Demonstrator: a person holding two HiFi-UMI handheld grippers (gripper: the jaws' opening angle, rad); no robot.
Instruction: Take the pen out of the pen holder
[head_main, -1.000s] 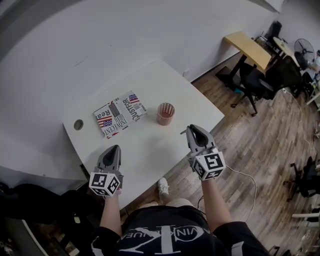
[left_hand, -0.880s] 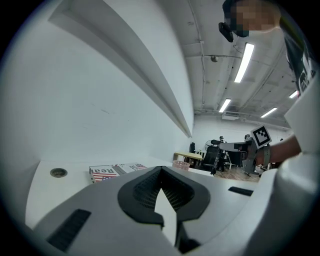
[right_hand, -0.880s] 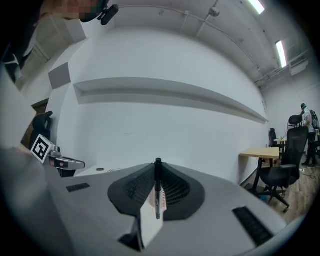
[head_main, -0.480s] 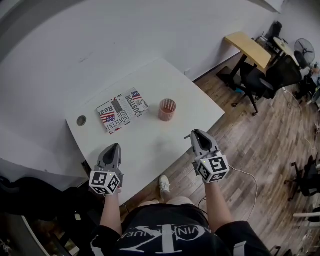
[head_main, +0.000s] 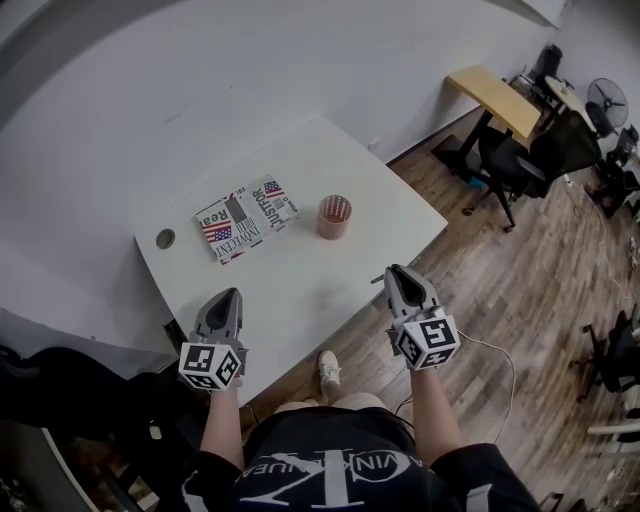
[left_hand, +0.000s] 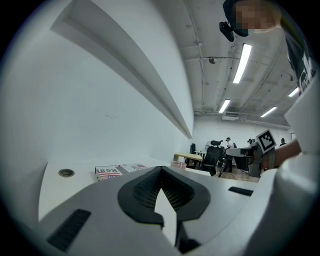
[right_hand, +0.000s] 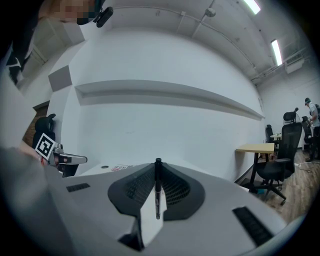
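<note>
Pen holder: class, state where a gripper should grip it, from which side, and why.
The pen holder stands upright with its round mouth open upward, so probably grip its rim from above, one jaw inside and one outside.

This is an open-plan office. A white rectangular table (head_main: 300, 300) with a round cable grommet (head_main: 165, 239) at 9 o'clock stands by a plain white wall (head_main: 250, 70) on a brown wood-plank floor (head_main: 520, 300). Between 1 and 2 o'clock, a light wooden desk on black legs (head_main: 497, 97) has black swivel office chairs (head_main: 505, 160) beside it. A round pedestal fan (head_main: 608, 100) stands farther off at 2 o'clock, and long fluorescent tube lights (left_hand: 243, 62) run along the bare grey ceiling (left_hand: 210, 30) above distant people (left_hand: 229, 143) at workstations.
</note>
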